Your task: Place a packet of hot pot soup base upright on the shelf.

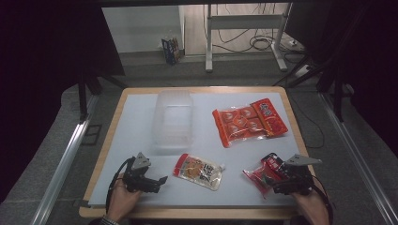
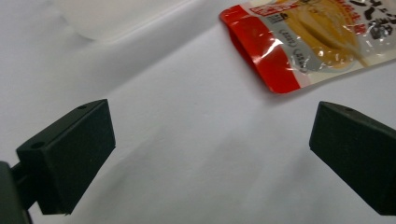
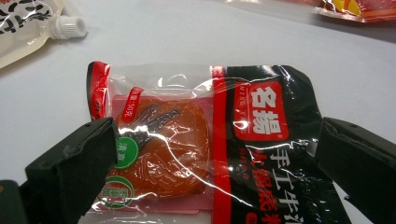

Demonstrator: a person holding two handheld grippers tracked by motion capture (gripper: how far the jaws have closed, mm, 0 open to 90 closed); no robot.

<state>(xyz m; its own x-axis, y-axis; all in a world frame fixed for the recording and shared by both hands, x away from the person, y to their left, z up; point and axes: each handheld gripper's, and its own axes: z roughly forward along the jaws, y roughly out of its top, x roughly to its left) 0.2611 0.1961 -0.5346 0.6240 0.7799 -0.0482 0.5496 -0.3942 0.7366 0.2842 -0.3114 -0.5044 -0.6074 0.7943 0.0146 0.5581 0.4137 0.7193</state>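
My left gripper (image 1: 157, 183) rests low at the front left of the white table (image 1: 136, 122), held by a hand. Its jaws stand wide and open over bare surface (image 2: 210, 154). A spouted food pouch (image 1: 199, 171) with a red end lies just to its right, apart from the jaws (image 2: 303, 42). My right gripper (image 1: 277, 180) is at the front right, open, with its jaws straddling a red and black snack packet (image 1: 260, 174) that lies flat on the table (image 3: 261, 121). The pads do not press on the packet.
An empty clear plastic box (image 1: 172, 119) stands at the middle back. A larger orange-red multipack (image 1: 248, 121) lies at the back right. The pouch's white cap (image 3: 67, 25) points toward the packet. The table's wooden edge (image 1: 187, 213) runs close to both hands.
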